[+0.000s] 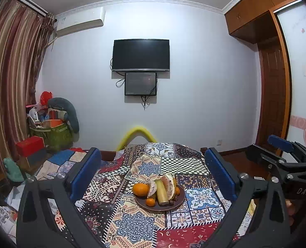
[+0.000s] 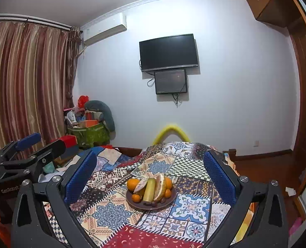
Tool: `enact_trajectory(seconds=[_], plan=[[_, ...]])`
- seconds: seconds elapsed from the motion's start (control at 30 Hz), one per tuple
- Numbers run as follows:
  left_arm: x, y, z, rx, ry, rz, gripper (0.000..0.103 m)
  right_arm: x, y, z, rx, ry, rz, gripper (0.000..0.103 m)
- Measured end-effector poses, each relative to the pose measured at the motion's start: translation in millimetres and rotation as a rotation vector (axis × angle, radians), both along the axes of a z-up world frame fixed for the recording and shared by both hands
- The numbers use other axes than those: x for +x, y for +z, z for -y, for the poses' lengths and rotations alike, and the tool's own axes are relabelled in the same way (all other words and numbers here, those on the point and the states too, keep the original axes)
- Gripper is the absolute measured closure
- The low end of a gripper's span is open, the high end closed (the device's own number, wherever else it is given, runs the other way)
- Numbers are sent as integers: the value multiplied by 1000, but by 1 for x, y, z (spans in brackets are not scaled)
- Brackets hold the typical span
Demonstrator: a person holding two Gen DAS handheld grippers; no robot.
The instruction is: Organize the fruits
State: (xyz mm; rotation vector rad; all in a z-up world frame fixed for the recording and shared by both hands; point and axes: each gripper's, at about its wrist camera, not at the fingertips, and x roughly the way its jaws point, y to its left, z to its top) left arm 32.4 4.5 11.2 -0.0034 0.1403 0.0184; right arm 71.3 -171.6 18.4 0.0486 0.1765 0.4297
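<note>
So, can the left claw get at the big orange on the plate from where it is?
Probably yes. The left claw is open and empty, and the big orange sits exposed at the left edge of the plate. Nothing lies between them on the quilt, though a pomelo wedge leans close beside it.

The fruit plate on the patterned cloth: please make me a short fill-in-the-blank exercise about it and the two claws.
1. The fruits lie on a round ____ plate.
2. The large orange sits at the ____ side of the plate in both views.
3. Both the left claw and the right claw are ____ and hold nothing.
4. The plate rests on a patterned ____.

Missing words: brown; left; open; cloth
</note>
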Motion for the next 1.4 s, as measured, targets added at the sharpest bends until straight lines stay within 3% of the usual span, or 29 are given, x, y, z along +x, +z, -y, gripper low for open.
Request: enact_trajectory(seconds=[1.4], plan=[[3, 6, 0, -24, -28, -11, 0, -4, 6, 3, 9, -18, 11, 0]])
